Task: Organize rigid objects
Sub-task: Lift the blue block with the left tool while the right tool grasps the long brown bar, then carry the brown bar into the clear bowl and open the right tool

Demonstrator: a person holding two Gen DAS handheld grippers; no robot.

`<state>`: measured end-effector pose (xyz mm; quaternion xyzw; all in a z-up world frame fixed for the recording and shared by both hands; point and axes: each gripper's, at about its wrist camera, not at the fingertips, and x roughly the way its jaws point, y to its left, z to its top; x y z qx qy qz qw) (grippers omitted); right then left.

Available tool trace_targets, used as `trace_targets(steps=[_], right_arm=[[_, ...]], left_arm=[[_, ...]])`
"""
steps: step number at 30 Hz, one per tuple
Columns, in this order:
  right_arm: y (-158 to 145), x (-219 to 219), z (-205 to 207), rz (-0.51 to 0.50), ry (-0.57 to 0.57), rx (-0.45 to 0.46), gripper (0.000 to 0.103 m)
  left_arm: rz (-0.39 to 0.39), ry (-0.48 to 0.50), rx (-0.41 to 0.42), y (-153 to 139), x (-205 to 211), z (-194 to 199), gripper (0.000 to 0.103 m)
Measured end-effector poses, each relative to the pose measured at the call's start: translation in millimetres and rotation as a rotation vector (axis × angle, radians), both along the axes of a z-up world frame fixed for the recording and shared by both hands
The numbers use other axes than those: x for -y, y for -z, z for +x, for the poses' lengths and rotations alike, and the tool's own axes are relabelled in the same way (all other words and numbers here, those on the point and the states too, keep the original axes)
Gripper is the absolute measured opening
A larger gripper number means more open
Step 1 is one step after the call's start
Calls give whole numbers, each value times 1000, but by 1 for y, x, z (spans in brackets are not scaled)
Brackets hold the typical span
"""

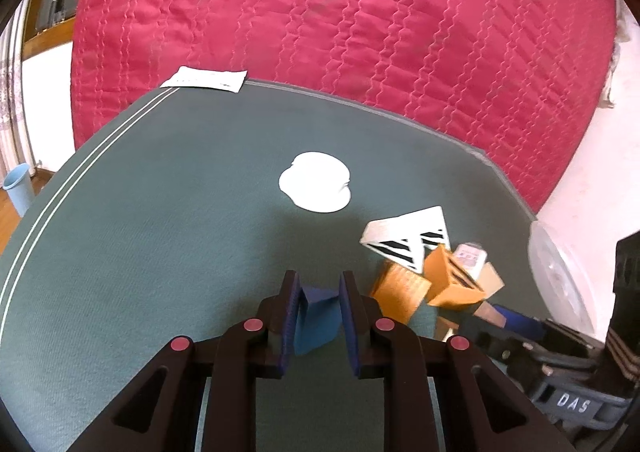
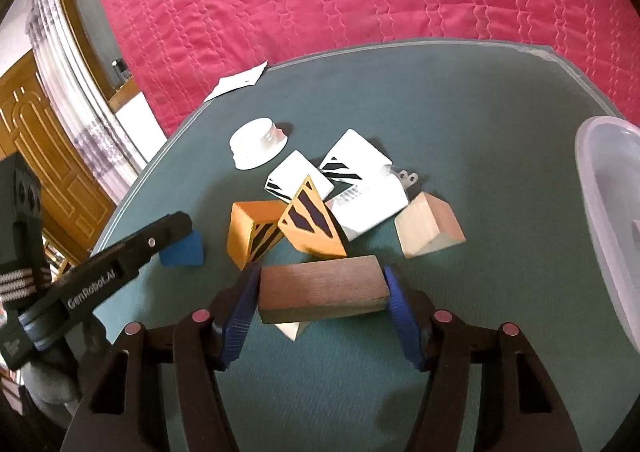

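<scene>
At the left, the left gripper [image 1: 319,310] is clamped tight on a small blue block [image 1: 314,318], held just above the green mat [image 1: 160,232]. In the middle, a loose heap is seen: two orange striped blocks [image 2: 310,224], two white striped blocks [image 2: 298,176], a white plug adapter [image 2: 368,208] and a pale wooden wedge [image 2: 428,230], with a white lid [image 2: 258,148] set apart behind. Nearer, the right gripper [image 2: 322,294] is partly open, and its pads lie against both ends of the brown wooden block [image 2: 324,288]. At the far right, a clear plastic tub [image 2: 600,188] waits. The long block is best squeezed squarely at its ends and lifted level, so the orange blocks just behind are not knocked.
</scene>
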<state>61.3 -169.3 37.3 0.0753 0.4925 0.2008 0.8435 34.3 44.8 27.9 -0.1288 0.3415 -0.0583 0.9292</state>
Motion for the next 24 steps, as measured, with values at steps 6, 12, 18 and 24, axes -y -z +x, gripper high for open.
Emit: trace_targets(steps=[6, 12, 18, 24], right_arm=[[-8, 9, -19, -12, 21, 26, 63], [-10, 20, -37, -25, 39, 39, 63], [-6, 27, -39, -11, 53, 25, 63], [-4, 27, -41, -6, 41, 31, 63]], left_arm=[[18, 9, 9, -3, 6, -2, 21], [76, 4, 13, -3, 14, -11, 45], [76, -10, -23, 1, 12, -8, 52], [93, 10, -47, 4, 15, -11, 54]])
